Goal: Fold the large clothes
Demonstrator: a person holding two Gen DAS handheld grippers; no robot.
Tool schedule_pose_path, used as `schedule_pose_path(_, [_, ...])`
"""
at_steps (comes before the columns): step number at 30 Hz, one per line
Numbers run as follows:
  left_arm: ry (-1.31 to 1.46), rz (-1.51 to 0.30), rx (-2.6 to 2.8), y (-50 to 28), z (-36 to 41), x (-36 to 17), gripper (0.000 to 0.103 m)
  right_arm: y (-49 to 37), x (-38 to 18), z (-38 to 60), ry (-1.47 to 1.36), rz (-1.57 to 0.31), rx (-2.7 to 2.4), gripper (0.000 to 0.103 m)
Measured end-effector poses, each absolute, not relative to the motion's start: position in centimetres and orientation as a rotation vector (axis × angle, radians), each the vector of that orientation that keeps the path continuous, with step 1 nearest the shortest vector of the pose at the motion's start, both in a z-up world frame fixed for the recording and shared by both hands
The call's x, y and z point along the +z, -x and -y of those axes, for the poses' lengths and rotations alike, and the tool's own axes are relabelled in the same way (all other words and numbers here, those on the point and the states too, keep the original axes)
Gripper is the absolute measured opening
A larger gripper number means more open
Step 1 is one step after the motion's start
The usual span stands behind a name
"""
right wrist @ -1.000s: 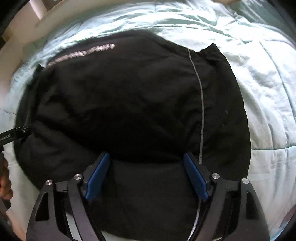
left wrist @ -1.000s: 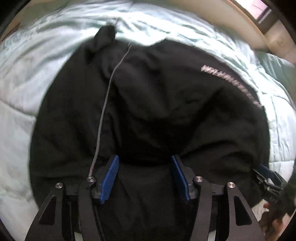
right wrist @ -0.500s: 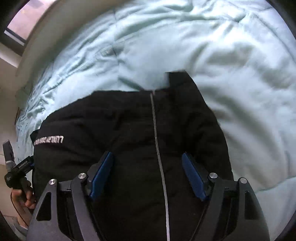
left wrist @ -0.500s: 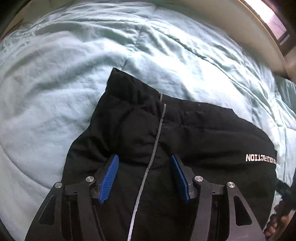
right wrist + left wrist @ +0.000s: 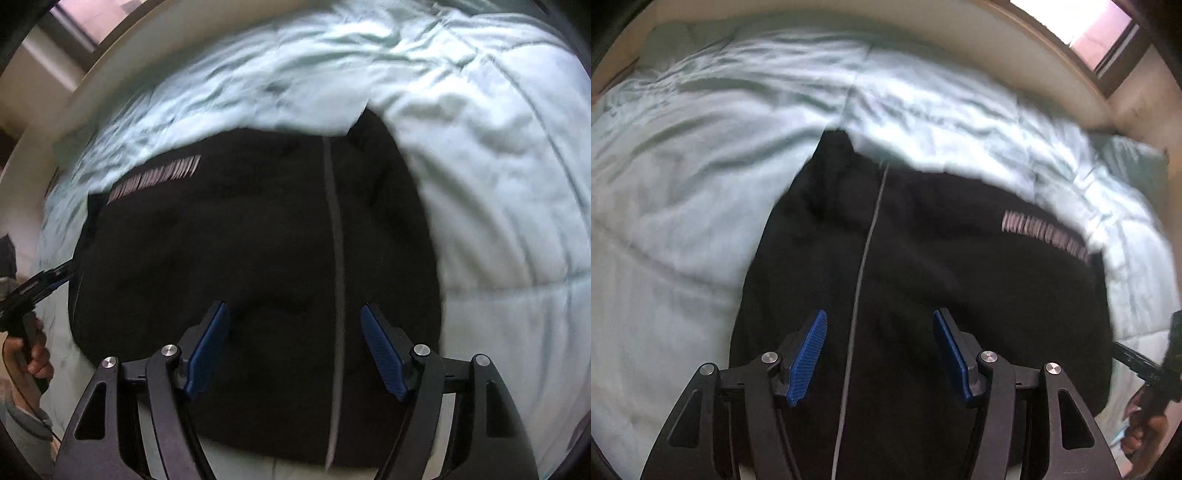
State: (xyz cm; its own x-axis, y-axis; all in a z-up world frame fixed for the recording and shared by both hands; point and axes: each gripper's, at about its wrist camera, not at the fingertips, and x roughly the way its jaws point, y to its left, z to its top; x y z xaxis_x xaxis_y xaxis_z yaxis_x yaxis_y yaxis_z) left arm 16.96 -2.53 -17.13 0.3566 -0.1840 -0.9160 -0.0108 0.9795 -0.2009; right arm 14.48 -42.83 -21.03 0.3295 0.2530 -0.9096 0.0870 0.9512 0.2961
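In the left wrist view, the left gripper (image 5: 879, 354) hangs over a black garment (image 5: 960, 288) that lies spread on a pale green quilt (image 5: 701, 184) covering the bed. Its blue fingers (image 5: 807, 356) stand apart with nothing pinched between them; the dark cloth and a thin grey stripe (image 5: 864, 254) show in the gap below. A band of pale lettering (image 5: 1045, 232) sits near the garment's far right edge. At the right edge of the view a hand (image 5: 1145, 432) grips the other black tool. A window (image 5: 1097, 33) shows at the far right.

In the right wrist view, the right gripper (image 5: 295, 350) hovers above the same black garment (image 5: 221, 258), which covers the near middle of the quilt (image 5: 498, 147). The fingers (image 5: 382, 350) are apart and closing, with no cloth caught between them. The grey stripe (image 5: 338, 258) runs from far to near just left of the right finger. The lettering (image 5: 155, 177) lies at the far left. The left gripper (image 5: 44, 282) reaches in from the left edge toward the garment's left border, held by a hand (image 5: 29, 350); whether it touches the cloth cannot be told.
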Motion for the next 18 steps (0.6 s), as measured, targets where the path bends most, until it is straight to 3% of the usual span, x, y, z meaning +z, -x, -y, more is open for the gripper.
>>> schedule_pose_path(3, [0.142, -1.290, -0.072, -15.6, 3.0, -20.1, 0.061, -13.7, -23.0, 40.8, -0.214, -1.287, 0.074, 0.078])
schedule_pose_path(11, [0.087, -1.193, -0.132, -15.0, 2.5, -12.4, 0.061, -12.9, -18.0, 45.3, -0.285, -1.217, 0.072, 0.081])
schedule_pose_path(18, [0.259, -1.224, -0.094, -16.8, -2.2, -12.7, 0.061, -12.8, -16.9, 51.0, -0.342, -1.161, -0.013, 0.086])
